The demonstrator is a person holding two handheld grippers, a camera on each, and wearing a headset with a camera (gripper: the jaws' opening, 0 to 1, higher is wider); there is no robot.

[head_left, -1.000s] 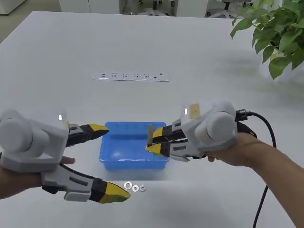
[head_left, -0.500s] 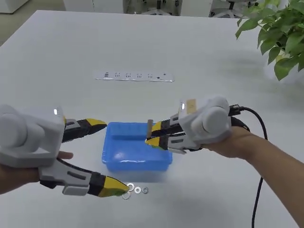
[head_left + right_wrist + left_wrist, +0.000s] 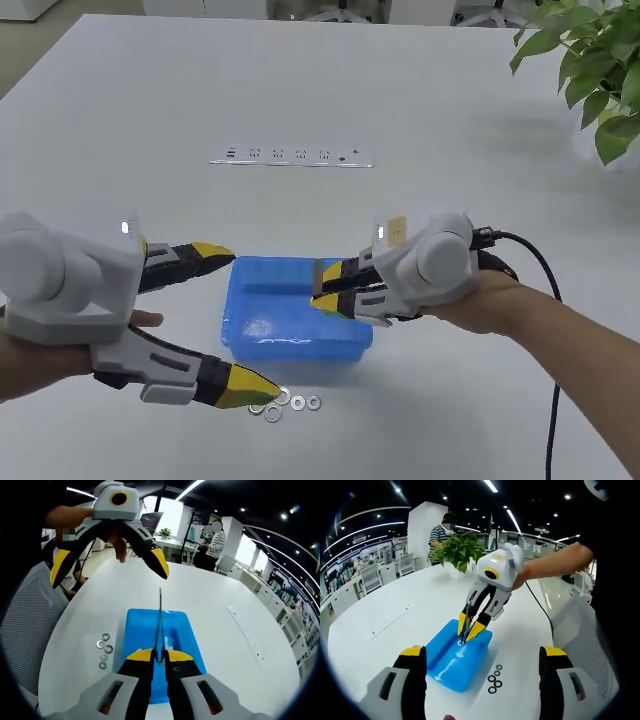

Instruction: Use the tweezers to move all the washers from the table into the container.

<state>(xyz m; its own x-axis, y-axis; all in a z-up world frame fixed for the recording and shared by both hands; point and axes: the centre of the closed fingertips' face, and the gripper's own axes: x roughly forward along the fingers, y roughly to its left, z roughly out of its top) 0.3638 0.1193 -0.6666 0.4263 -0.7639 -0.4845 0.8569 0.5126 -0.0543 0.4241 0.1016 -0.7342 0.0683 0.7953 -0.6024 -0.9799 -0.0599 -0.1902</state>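
White table (image 3: 300, 80), a power strip (image 3: 290, 156) well behind the work and a plant (image 3: 590, 60) off at the far corner. The blue container (image 3: 290, 347) sits in front of me, and the washers (image 3: 290, 404) lie in a small cluster on the bare top just beside its near wall, none of them in it that I can make out.

My right gripper (image 3: 325, 290) has its jaws drawn almost together on the tweezers (image 3: 318, 272), which stick out ahead over the container. In the right gripper view the tweezers (image 3: 160, 620) read as one thin line, so I take the arms to be pressed together. I cannot tell whether anything is caught at the tip.

My left gripper (image 3: 248, 318) is spread wide with nothing in it, one jaw alongside the container's far left corner, the other with its yellow tip right at the washers, touching or just short; I can't say which.

Risks as I judge them:
- That low left jaw could sweep the washers apart or off toward the table edge if I shift it carelessly.
- The tweezers are clamped on a narrow shank, so pressing the tip down on the table could twist them in the jaws.
- Flat washers give little to pinch; a shallow bite may flick one away.
- Loosening my grip to open the tips may drop the tweezers.
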